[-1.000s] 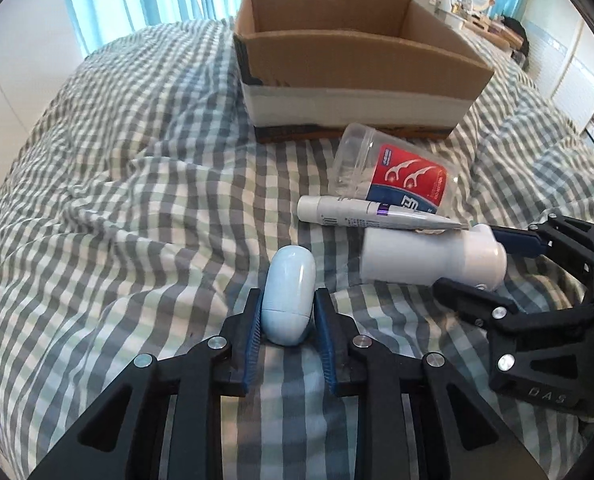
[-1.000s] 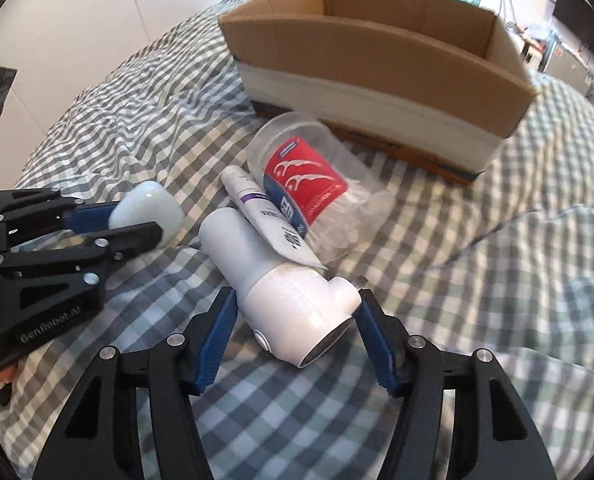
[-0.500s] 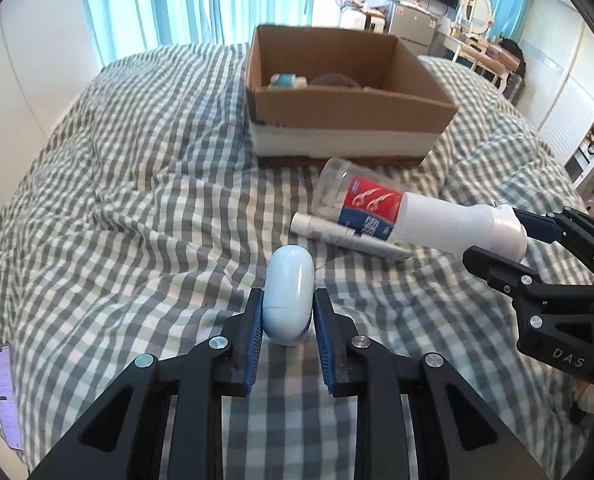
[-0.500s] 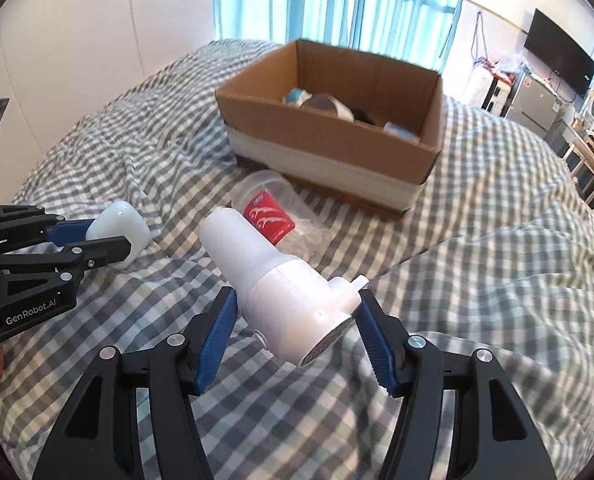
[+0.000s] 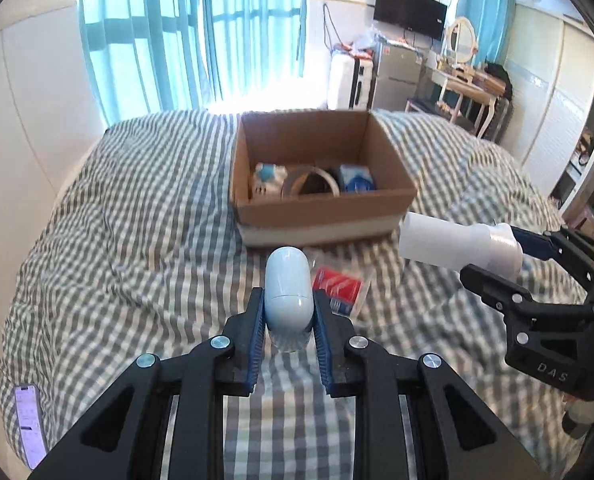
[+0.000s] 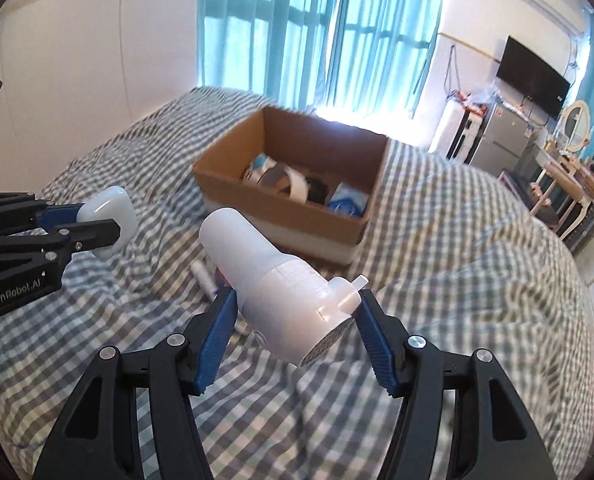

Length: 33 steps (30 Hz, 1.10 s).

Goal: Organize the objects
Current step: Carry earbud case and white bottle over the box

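Left wrist view shows your cardboard box point(image 5: 321, 216) ahead already holding a few items, while a red-labelled tub point(image 5: 337, 286) lies on the checked bedding point(image 5: 137, 240) below your fingers. Your left gripper point(image 5: 289, 312) is clamped narrowly on a pale blue capsule case point(image 5: 289, 288). Your right gripper point(image 6: 297, 316), jaws wider, grips a white bottle point(image 6: 273, 276); both are held above the bed, short of the box.

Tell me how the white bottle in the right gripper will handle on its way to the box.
The white bottle looks like rigid plastic, so it should not sag. The right gripper grips only its wide cap end while the body sticks out, so it may pivot. Its smooth, round shape suggests it would roll once dropped in the cardboard box.
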Tool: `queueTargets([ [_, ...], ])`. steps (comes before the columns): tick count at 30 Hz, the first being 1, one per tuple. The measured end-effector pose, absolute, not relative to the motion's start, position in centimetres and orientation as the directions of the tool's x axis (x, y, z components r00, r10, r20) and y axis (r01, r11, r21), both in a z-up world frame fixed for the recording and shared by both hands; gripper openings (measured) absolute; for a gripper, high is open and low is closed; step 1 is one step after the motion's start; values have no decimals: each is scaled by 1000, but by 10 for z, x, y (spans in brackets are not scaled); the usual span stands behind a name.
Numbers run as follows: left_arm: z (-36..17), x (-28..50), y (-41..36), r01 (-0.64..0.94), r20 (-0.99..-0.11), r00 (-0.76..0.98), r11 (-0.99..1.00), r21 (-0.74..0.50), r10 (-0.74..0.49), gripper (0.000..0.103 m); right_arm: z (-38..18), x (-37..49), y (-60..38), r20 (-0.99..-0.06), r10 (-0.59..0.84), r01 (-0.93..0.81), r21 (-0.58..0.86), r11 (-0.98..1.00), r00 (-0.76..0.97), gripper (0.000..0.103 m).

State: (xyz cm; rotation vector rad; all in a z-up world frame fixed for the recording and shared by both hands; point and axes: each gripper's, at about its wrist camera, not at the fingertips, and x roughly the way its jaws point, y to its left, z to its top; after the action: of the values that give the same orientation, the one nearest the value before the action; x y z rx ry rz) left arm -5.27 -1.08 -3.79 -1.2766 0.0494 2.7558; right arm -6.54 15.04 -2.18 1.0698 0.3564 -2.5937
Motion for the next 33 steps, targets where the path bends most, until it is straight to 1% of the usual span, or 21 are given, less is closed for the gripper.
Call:
queueTargets([
  [10,2,-115,2,-125,-715,-693,-992,0,88,23,29,-118,159,-642,-185,330,-113,-937,-744,60],
  [17,13,-174,9,-143,-695,-715,-989,39,76,23,45,-176,154,-617,-192,312,-92,-946,-764,60],
  [22,2,-209,12,-183,-684,-723,-982,51,100,23,34,-221,143,-628,-199,309,-70,-948,-752,60],
  [28,-32,-249,7,-209,-712,-690,-978,24,131,23,1,-273,136,-674,-214,311,-25,-950,-707,60],
  [33,-59,-277,4,-215,-730,-672,-976,29,126,23,-26,-304,134,-703,-214,302,-2,-953,-678,60],
])
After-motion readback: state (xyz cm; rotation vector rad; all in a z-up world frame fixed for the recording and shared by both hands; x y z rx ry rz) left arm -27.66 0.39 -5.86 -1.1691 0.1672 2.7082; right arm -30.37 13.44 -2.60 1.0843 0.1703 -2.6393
